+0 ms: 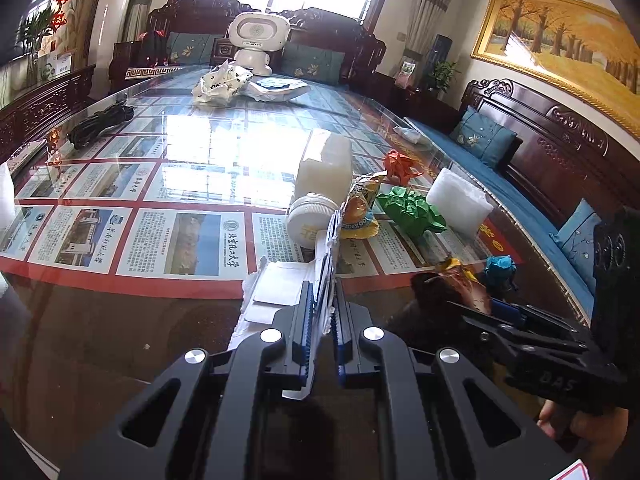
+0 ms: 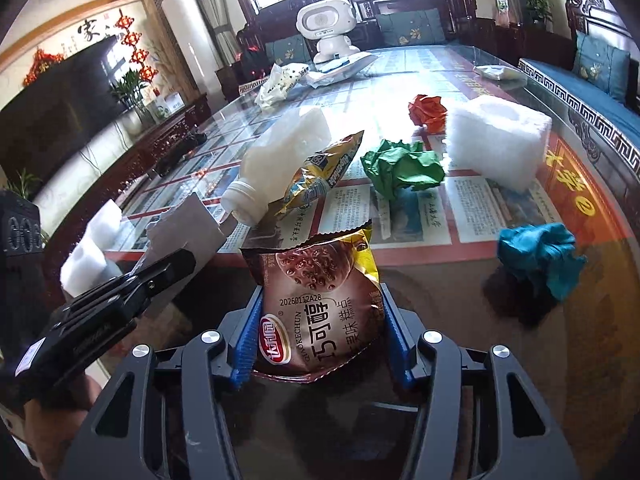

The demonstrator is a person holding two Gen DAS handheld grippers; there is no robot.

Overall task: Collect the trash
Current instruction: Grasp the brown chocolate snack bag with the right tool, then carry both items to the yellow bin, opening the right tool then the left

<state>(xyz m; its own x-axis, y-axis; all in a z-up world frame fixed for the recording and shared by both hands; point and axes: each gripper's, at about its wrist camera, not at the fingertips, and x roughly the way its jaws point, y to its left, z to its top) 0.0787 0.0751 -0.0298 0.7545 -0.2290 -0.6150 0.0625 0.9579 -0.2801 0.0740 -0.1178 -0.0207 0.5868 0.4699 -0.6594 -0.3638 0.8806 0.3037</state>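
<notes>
Wrapper (image 2: 320, 308), brown and glossy with a yellow edge, printed cake balls and a red oval logo, sits clamped between the right gripper (image 2: 320, 336) fingers above the table's (image 2: 500, 320) near edge. The left gripper (image 1: 322, 320) pinches a flat white packet (image 1: 326, 256) edge-on. Behind lie a white bottle (image 2: 276, 160), a yellow wrapper (image 2: 320, 176) and a green paper wad (image 2: 400, 166).

brown snack bag (image 2: 320, 300): upright, pinched at both sides
white bottle (image 2: 276, 168): lying down
green paper ball (image 2: 400, 168): crumpled, beside the bottle
</notes>
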